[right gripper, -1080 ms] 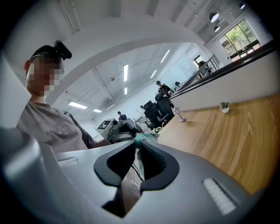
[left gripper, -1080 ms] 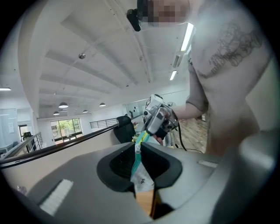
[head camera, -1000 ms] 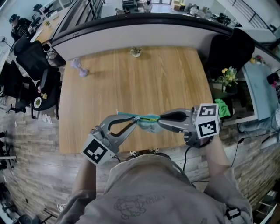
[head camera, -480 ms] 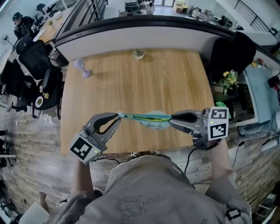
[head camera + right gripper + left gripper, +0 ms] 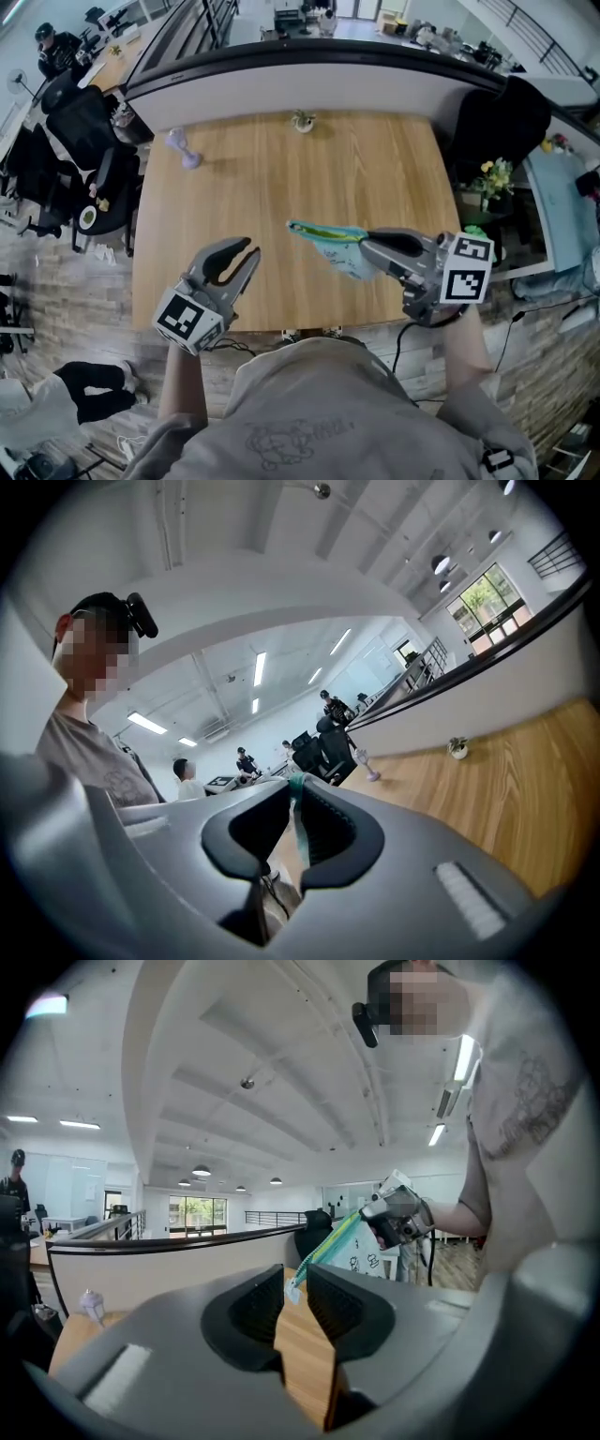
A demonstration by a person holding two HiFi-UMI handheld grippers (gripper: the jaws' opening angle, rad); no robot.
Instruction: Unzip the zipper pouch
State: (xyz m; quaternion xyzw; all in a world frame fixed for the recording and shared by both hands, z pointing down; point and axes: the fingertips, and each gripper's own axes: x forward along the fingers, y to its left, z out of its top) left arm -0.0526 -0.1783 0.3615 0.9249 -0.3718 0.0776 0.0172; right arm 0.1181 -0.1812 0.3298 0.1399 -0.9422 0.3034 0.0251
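- While the right gripper (image 5: 367, 247) pinches the zipper pouch (image 5: 328, 242) at middle right, keep it steady.
- The left gripper (image 5: 247, 253), lower left, has just been opening and holds nothing.
- Look if the zip is open all along.

A wooden table (image 5: 281, 197) carries two small things: a little potted plant (image 5: 302, 121) at its 12 o'clock edge, and a lilac object (image 5: 184, 149) near the 10 o'clock corner.

Matt wood table (image 5: 281, 178), matt-plastic left claw (image 5: 251, 248)
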